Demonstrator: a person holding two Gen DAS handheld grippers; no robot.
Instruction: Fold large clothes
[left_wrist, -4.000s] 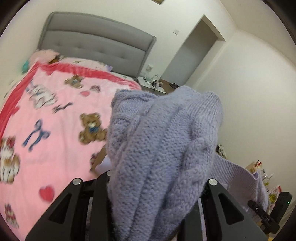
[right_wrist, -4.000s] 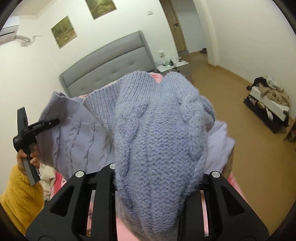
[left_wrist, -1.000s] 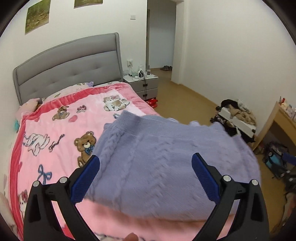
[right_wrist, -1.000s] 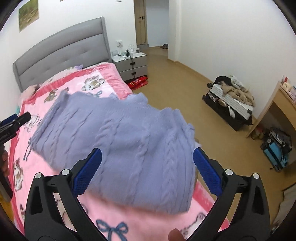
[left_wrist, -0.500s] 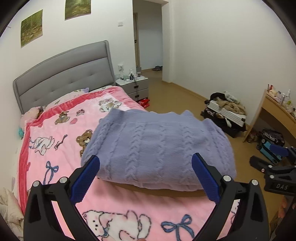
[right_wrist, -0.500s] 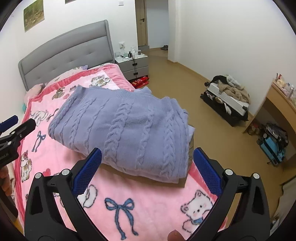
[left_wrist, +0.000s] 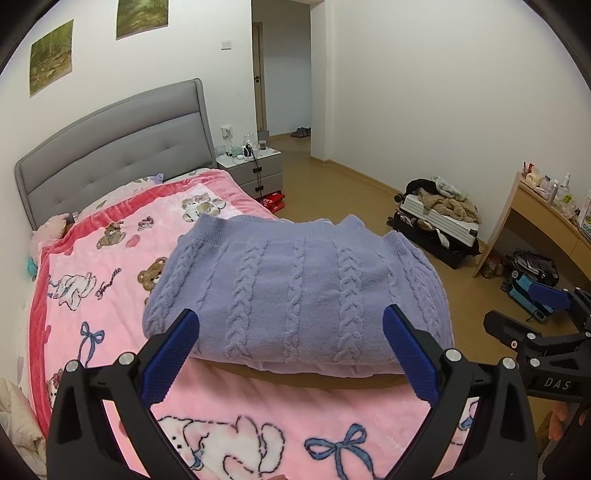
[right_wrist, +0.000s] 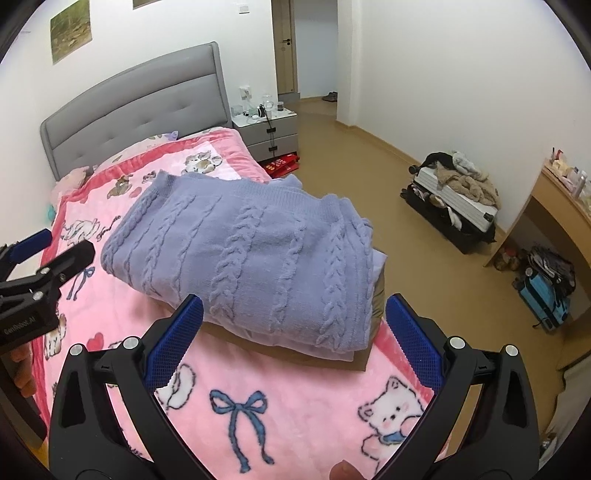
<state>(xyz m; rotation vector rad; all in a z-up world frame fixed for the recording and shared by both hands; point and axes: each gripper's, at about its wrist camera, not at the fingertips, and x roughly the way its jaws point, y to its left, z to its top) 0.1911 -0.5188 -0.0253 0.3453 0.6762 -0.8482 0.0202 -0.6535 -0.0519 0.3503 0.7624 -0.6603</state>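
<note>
Fingers (left_wrist: 171, 354) of left gripper (left_wrist: 291, 354) wide apart, empty. Right gripper (right_wrist: 293, 341) same. Purple sweater (left_wrist: 295, 295) folded on pink bed (left_wrist: 92, 288).

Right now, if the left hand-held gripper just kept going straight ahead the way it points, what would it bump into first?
Most likely the folded lilac sweater, lying straight ahead of the open left hand-held gripper on the pink blanket. Depth is hard to judge, so if it points lower it could touch the blanket first.
</note>
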